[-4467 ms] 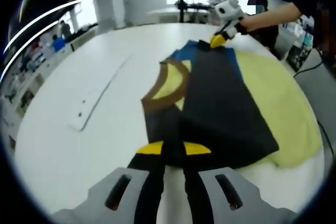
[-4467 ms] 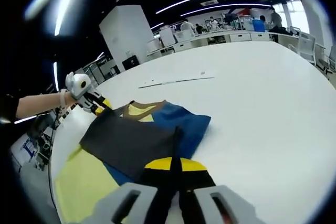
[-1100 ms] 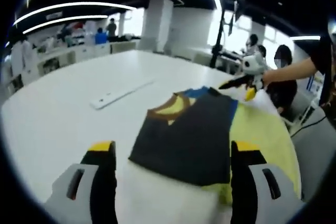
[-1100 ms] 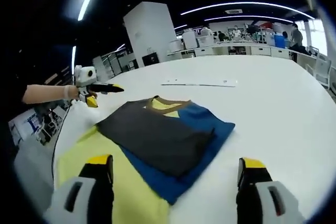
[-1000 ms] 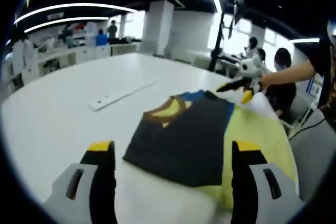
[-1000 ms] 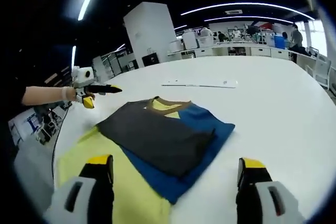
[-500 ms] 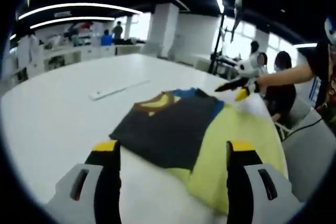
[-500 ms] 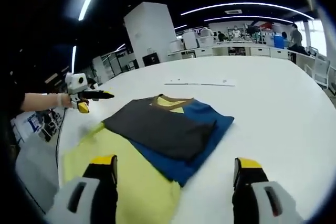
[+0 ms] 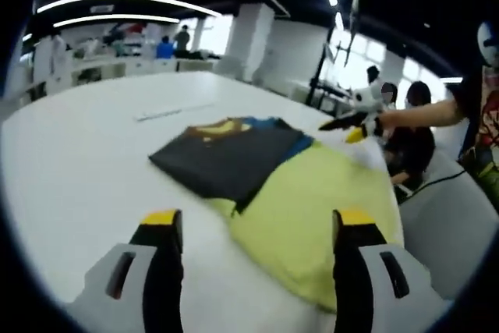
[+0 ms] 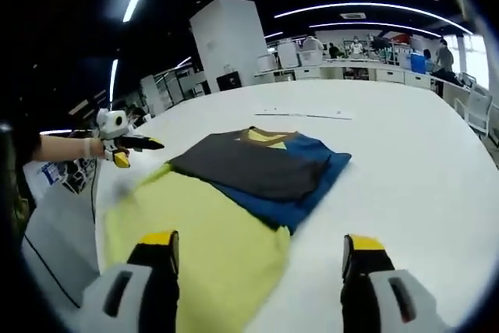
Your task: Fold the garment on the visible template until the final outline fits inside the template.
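Now the folded garment (image 10: 257, 169) lies on the yellow template (image 10: 203, 247) on the white surface (image 10: 405, 154), while both claws, left (image 9: 253, 228) and right (image 10: 253, 246), hover apart and empty, probably to check the fit.

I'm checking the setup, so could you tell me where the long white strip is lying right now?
The long white strip lies flat on the white table, beyond the folded garment in the right gripper view; in the left gripper view it sits upper left of the garment.
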Demonstrator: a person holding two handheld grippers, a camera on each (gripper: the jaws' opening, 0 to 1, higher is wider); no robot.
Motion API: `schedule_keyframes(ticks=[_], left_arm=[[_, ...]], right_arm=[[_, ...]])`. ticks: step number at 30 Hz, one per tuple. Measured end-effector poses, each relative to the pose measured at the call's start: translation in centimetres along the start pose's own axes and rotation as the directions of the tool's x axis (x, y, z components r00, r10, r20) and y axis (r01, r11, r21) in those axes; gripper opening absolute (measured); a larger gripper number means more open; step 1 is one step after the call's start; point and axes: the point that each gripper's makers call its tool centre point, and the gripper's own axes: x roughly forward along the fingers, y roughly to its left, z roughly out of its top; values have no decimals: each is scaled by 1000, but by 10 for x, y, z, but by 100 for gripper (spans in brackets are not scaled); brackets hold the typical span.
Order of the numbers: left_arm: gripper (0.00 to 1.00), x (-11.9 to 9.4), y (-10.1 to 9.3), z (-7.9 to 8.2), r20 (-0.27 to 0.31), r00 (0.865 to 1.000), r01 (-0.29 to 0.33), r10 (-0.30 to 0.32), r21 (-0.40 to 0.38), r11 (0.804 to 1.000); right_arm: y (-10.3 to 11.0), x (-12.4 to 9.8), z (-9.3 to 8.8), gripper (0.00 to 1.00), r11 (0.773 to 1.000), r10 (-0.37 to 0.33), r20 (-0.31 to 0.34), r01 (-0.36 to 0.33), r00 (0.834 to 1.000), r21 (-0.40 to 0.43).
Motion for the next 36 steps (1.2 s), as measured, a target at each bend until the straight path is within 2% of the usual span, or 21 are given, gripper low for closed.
schedule_keyframes(ticks=[5,16,22,24,28,32,36], left_arm=[[74,-11,-15,-13,-32,999,17,-17,5,1000],[72,-30,-41,-41,-106,993,51,-50,9,999],[71,-36,-50,-55,-126,990,56,-57,-10,998],[70,-39,-54,-65,-164,984,63,-63,-8,998],[67,-45,-67,-77,-204,974,97,-102,-35,995],[65,-51,-75,-84,-230,965,115,-124,-51,992],[58,-58,-90,-90,-257,953,141,-161,-94,985]], right_arm=[[10,-12,-13,77,1000,13,-6,-13,1000,22],[18,-38,-39,76,997,-3,-2,3,1000,72],[28,-47,-46,71,998,9,-14,-8,1000,63],[34,-51,-49,68,998,24,-28,-23,999,57],[50,-61,-62,58,997,66,-65,-62,996,55],[60,-71,-75,54,994,89,-86,-83,992,72],[67,-81,-92,42,988,123,-122,-110,985,104]])
